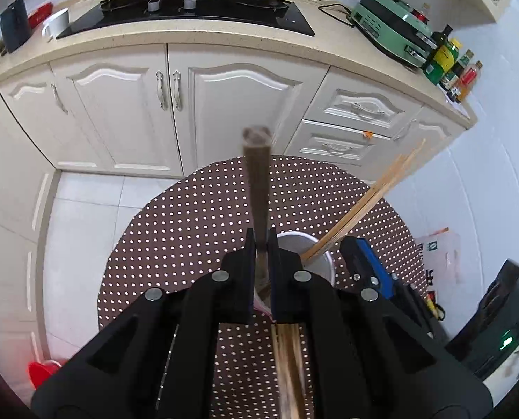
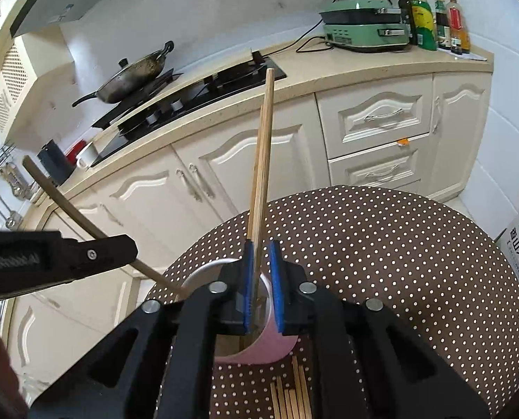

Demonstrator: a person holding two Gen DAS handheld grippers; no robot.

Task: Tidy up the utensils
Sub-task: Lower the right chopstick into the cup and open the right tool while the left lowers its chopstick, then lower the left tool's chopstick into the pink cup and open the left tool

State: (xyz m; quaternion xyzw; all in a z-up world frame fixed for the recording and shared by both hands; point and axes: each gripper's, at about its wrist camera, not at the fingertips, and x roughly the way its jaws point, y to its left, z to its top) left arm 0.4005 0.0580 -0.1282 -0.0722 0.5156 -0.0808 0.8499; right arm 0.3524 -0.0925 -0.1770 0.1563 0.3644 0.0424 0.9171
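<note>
left claw (image 1: 259, 244) clamps dark chopstick (image 1: 256, 188) over pink cup (image 2: 266, 349); right claw (image 2: 261, 255) parted around light chopsticks (image 2: 264, 146); loose chopsticks (image 2: 291, 398) on dotted surface (image 2: 399, 262).

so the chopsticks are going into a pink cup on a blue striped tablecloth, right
Not quite: the tablecloth is brown with white dots, not blue striped, as the right wrist view shows. The rest holds: the chopsticks are going into the pink cup.

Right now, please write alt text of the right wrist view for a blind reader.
The right gripper, blue-padded jaws slightly parted, has pale wooden chopsticks between them, standing in a pink cup on a brown polka-dot table. At left, the left gripper holds another stick.
</note>
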